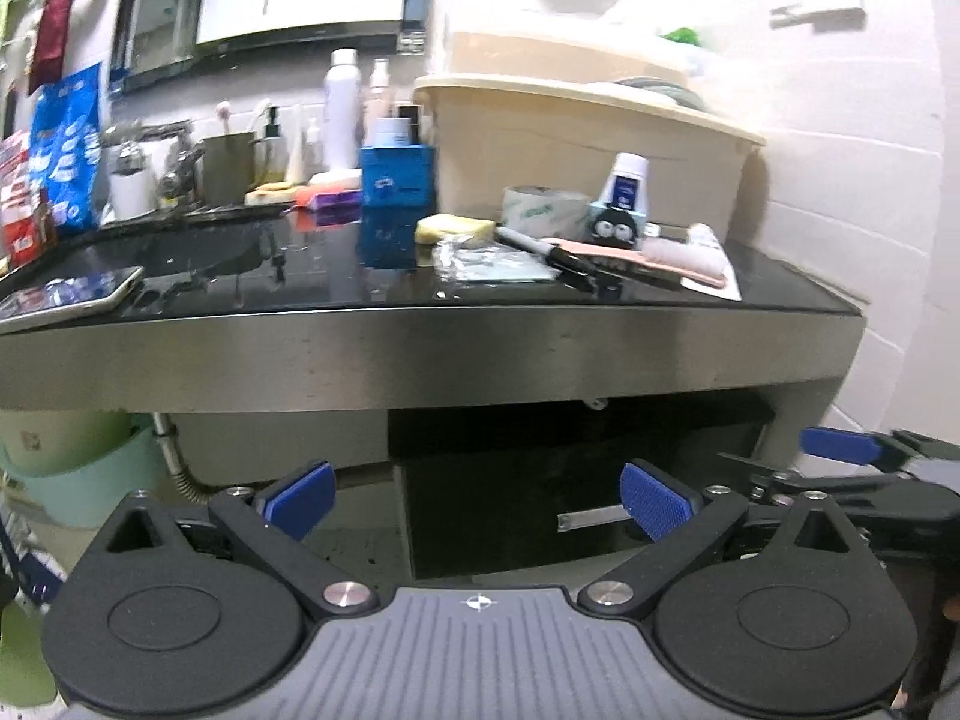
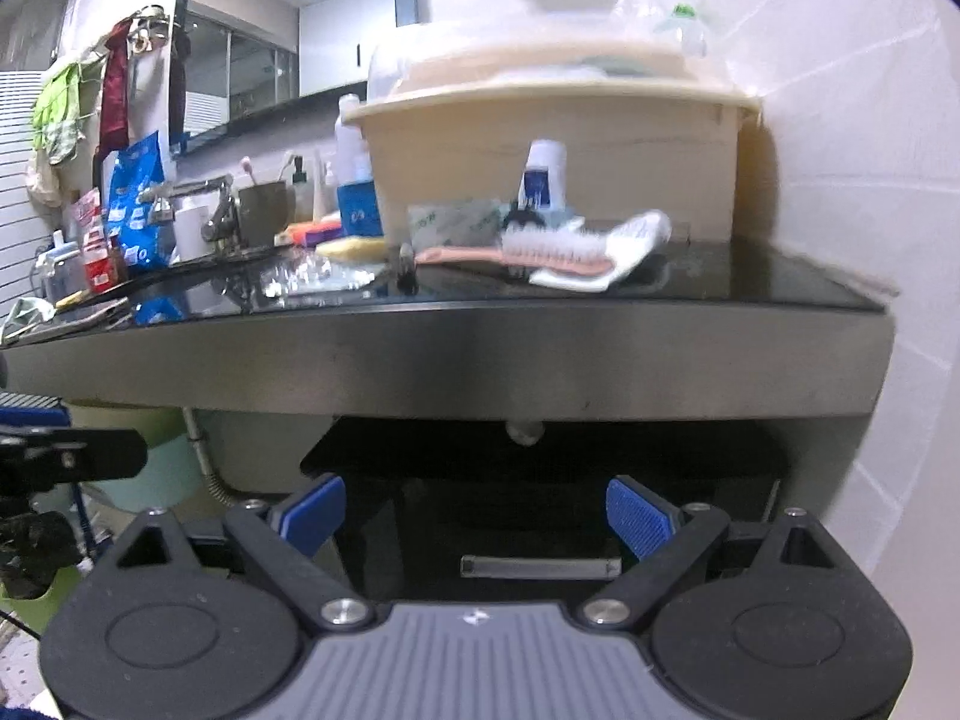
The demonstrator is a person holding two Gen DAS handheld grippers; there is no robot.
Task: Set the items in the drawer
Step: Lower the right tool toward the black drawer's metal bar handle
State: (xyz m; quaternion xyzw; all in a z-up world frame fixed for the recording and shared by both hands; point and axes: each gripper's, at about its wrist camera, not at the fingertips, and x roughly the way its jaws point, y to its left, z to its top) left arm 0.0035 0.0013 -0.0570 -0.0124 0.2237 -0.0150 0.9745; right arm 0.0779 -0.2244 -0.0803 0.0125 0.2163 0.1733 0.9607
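You are holding both claws wide and empty, left claw [image 1: 477, 501] and right claw [image 2: 477, 519], facing the shut drawer [image 2: 540, 546], while the brush [image 2: 540, 252] is lying on the tabletop [image 2: 750, 285].

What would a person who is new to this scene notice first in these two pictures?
First, the big beige tub at the back of the black counter, with a pink brush and a roll of tape cluttered in front of it. Below the counter, a dark drawer with a metal handle sits straight ahead of the open right gripper; the left gripper is open too.
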